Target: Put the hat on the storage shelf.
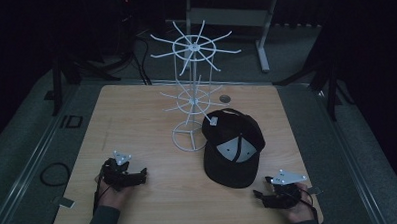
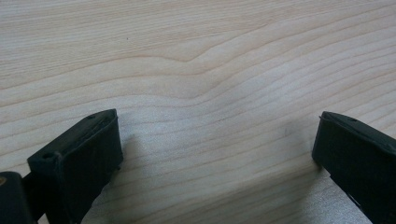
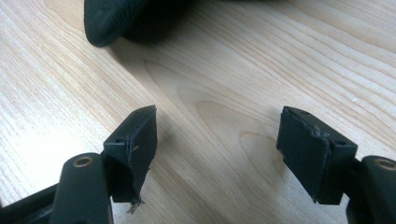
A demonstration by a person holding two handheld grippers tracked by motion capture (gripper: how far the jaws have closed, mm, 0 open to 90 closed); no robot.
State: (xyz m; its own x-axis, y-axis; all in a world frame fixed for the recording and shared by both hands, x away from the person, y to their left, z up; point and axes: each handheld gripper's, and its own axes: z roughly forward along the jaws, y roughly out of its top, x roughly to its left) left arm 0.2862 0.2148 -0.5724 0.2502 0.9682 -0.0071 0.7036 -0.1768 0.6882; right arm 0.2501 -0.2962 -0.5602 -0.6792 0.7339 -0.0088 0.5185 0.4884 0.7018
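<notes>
A black cap [image 1: 233,147] lies upside down on the wooden table [image 1: 136,119], its white lining showing, just right of a white wire rack [image 1: 192,99] with spoke-like hooks. My left gripper [image 1: 141,175] rests low on the table at the near left, held in a hand, open, with bare wood between its jaws [image 2: 215,140]. My right gripper [image 1: 259,196] sits at the near right, below the cap's brim, open and empty [image 3: 217,128]. In the right gripper view the brim's edge, the cap [image 3: 126,21], lies a short way beyond the jaws.
The rack's round base [image 1: 188,137] stands mid-table beside the cap. A small dark disc [image 1: 225,98] lies at the back of the table. Metal frames and stands surround the table in the dark.
</notes>
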